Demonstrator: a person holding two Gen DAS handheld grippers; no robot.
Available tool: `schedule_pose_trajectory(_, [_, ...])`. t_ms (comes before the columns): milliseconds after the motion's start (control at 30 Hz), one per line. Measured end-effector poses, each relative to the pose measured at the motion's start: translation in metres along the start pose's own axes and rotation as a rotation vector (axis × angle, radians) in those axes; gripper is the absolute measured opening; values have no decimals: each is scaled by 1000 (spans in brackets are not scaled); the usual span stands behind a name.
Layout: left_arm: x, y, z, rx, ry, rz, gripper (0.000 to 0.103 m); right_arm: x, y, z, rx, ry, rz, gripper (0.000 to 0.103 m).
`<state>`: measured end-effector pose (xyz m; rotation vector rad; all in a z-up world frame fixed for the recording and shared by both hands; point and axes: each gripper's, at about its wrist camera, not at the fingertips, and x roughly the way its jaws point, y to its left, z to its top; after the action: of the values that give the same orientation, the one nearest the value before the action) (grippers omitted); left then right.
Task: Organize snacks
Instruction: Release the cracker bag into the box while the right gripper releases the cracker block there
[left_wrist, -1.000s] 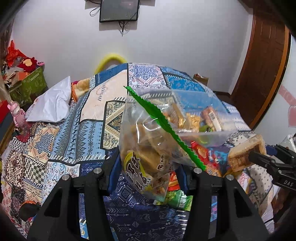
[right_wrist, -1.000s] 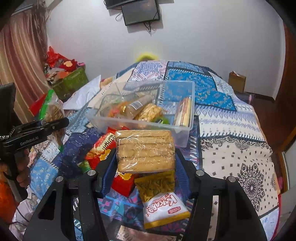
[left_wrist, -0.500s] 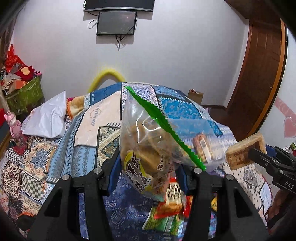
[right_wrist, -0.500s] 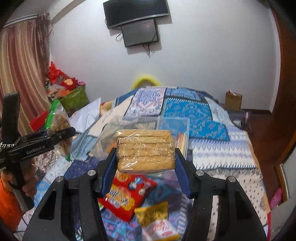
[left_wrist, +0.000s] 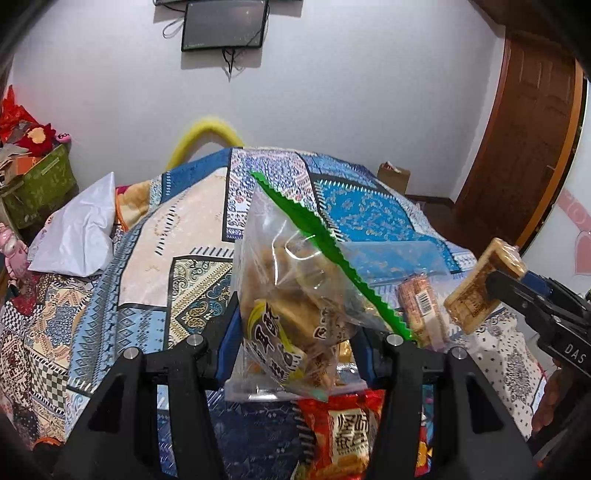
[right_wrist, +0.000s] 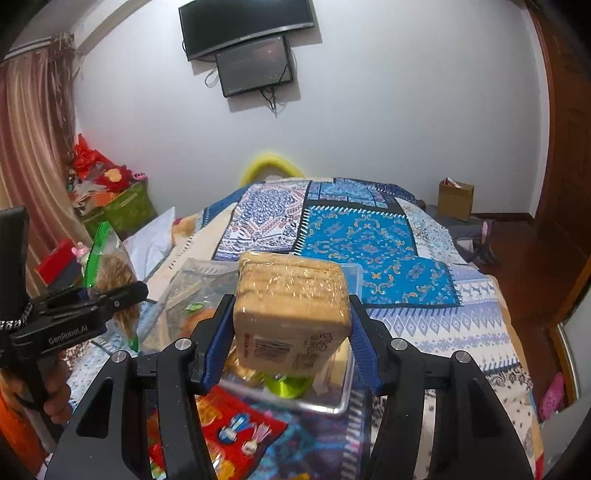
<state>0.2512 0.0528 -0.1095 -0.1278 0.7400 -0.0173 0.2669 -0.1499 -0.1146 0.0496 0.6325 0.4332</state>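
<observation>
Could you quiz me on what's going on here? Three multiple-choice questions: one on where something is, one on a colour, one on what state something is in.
1. Where is the clear plastic bin?
A. On the patterned bedspread
B. On the floor by the door
C. On the wall

2. What colour is the zigzag top edge of the clear snack bag?
A. Red
B. Green
C. Blue

3. What is the right hand-held gripper doing?
A. Hanging open and empty
B. Clamped on a wrapped cracker pack
C. Clamped on a pillow

Answers: 1 A, the bin sits on the quilt with snacks inside. 2 B, the serrated strip is bright green. 3 B, both blue pads press the pack's sides.
</observation>
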Motion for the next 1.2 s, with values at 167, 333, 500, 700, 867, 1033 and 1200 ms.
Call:
schedule_pose_trajectory(167, [28, -1, -2, 13, 53, 11, 52, 31, 4, -2, -27, 56, -13, 54])
schedule_pose_trajectory(333, [53, 2, -7, 14, 105, 31, 52, 56, 5, -3, -38, 119, -28, 53])
schedule_pose_trajectory(500, [65, 2, -10, 22, 109, 40, 52, 66, 1, -1, -25, 138, -25, 53])
schedule_pose_trajectory(700, [75, 0, -11, 38, 130, 74, 53, 75, -4, 4, -3, 158, -23, 53])
schedule_pose_trajectory(867, [65, 1, -9, 7, 126, 32, 63, 74, -1, 5, -28, 163, -54, 57])
schedule_pose_trajectory(1033, [45, -6, -7, 32, 82, 24, 68, 60, 3, 10, -56, 132, -61, 68])
schedule_pose_trajectory(1200, [18, -9, -4, 36, 45, 7, 69, 42, 7, 14, -64, 103, -40, 68])
